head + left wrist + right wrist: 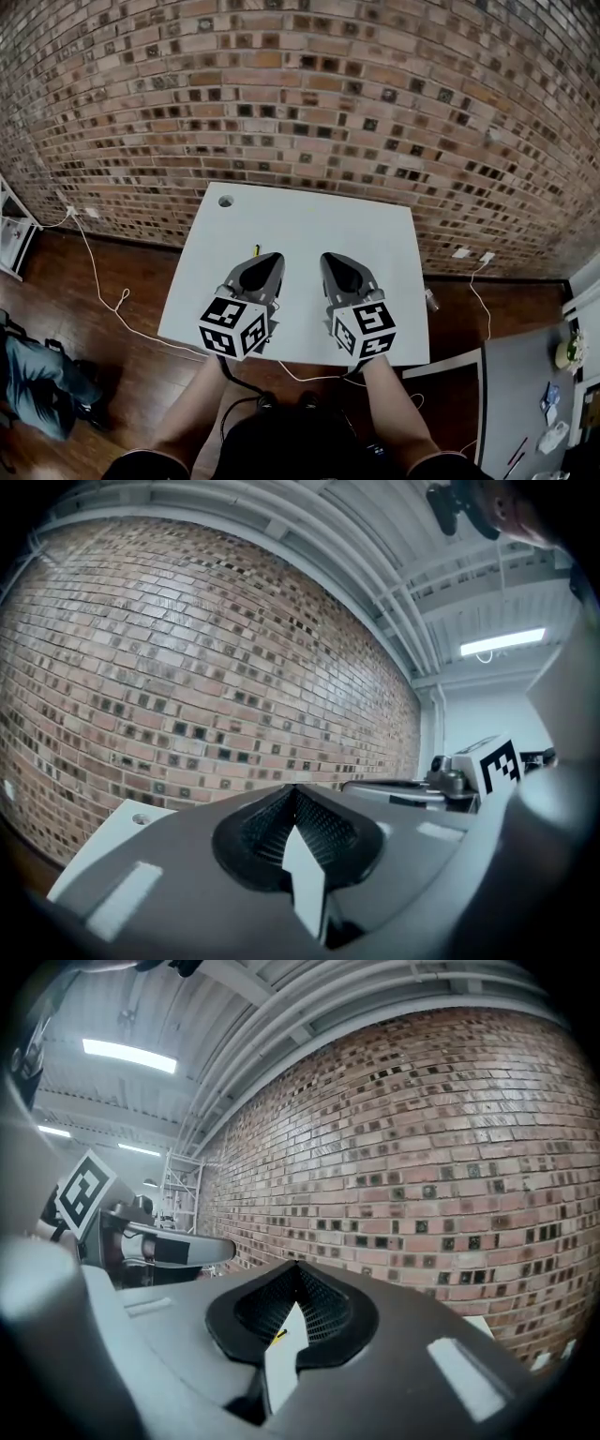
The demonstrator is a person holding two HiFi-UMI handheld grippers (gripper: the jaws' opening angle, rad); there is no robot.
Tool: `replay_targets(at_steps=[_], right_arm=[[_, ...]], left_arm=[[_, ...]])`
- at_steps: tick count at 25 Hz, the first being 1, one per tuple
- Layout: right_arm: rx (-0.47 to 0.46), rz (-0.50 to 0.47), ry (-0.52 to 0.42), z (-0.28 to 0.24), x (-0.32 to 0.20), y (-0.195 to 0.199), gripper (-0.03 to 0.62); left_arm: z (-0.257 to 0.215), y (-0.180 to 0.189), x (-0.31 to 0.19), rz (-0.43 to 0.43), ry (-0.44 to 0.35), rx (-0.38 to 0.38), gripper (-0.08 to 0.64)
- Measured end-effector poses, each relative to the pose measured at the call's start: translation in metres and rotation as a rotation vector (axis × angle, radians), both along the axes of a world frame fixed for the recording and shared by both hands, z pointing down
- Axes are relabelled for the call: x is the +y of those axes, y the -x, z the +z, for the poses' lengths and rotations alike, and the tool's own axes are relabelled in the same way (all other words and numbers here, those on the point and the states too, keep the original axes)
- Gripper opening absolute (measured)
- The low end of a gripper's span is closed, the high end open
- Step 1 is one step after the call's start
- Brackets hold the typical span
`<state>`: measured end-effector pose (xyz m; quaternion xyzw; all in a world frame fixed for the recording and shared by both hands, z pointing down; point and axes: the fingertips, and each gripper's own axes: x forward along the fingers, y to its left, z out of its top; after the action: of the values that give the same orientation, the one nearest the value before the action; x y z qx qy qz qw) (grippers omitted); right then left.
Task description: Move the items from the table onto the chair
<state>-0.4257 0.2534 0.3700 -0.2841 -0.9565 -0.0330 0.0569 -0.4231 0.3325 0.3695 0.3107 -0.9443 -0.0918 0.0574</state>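
White surface carries one small yellow-and-black item, its length seemingly pointing away from the person, just beyond the left hand-held gripper and farther from the right hand-held gripper, both closed on nothing.

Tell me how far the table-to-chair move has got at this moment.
Done: cannot be confirmed, since no chair is in view; the white table shows only one item. In hand: nothing. The left tongs and right tongs are both shut and empty, held side by side over the table. Left: a small yellow thing lies on the table beside the tip of the left tongs.
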Motion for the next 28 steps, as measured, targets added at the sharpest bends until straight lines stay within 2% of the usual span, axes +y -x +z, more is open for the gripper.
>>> replay_targets(at_steps=[19,28], right_arm=[[0.017,0.001,-0.009,0.006,-0.005,0.000,0.002],[0.046,-0.028,-0.013,0.015,0.012,0.004,0.002]], left_arm=[[0.002,0.000,-0.003,-0.012,0.006,-0.002,0.012],[0.008,0.001,0.016,-0.054,0.018,0.007,0.012]])
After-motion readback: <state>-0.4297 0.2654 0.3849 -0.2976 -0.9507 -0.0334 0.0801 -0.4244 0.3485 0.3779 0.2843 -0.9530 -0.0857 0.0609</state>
